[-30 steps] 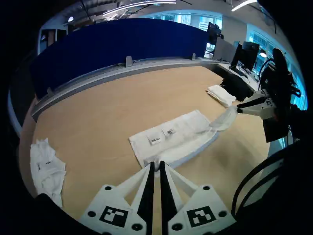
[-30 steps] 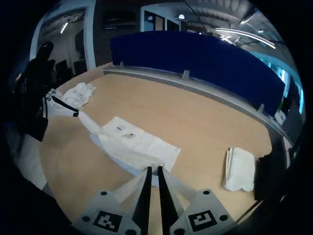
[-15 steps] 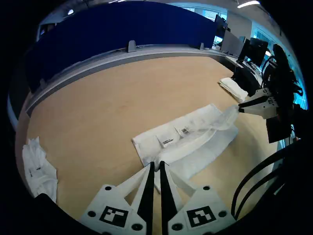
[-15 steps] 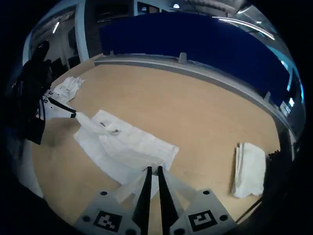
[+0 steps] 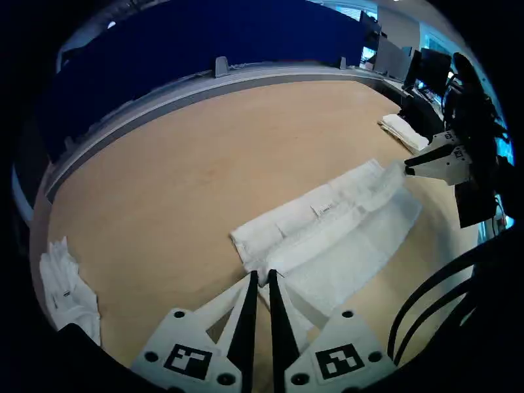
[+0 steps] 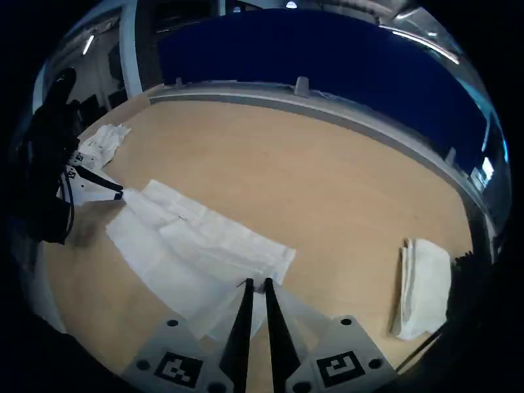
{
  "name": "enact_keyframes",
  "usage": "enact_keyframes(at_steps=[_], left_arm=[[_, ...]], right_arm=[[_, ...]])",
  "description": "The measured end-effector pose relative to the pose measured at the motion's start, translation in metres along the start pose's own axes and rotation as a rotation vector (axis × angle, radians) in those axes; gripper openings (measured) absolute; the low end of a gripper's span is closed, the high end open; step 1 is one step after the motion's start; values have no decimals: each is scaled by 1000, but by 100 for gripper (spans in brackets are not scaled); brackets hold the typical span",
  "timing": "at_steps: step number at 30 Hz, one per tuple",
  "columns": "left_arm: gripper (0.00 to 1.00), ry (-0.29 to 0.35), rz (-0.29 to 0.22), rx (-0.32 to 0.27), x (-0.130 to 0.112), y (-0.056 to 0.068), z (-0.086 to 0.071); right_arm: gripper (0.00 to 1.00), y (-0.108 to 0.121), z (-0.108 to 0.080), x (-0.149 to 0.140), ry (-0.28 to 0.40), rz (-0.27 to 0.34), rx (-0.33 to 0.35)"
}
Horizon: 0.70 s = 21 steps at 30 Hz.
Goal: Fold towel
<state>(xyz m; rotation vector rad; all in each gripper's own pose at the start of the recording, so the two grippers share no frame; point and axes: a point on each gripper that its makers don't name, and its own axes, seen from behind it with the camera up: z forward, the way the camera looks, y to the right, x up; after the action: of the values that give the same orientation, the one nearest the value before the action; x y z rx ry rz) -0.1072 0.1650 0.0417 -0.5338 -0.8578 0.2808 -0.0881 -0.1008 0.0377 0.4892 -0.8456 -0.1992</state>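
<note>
The wooden tabletop (image 5: 164,177) carries a white towel (image 5: 340,229), lying near its middle and partly doubled over lengthwise. The left tongs (image 5: 262,278) pinch 1 end of it and the right tongs (image 6: 257,285) pinch the opposite end, both closed on cloth.

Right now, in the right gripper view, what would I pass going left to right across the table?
Left claw → spread towel → folded towel. The crumpled towel lies above that claw in the picture, so I skip it.
</note>
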Motion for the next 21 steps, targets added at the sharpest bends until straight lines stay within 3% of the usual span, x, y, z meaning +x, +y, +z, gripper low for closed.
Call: enact_keyframes(at_steps=[5,8,11,16,21], left_arm=[[16,1,11,7,4,-4,4],[23,1,12,13,6,-6,5],[43,-3,8,22,5,-10,5],[71,-8,-5,35,3,-18,3],[84,9,-9,66,6,-28,-1]], right_arm=[[17,4,3,2,2,-1,-14],[30,6,6,2,1,1,-24],[44,9,7,1,-2,1,-35],[54,14,8,2,11,-2,-62],[67,20,8,7,26,0,-88]])
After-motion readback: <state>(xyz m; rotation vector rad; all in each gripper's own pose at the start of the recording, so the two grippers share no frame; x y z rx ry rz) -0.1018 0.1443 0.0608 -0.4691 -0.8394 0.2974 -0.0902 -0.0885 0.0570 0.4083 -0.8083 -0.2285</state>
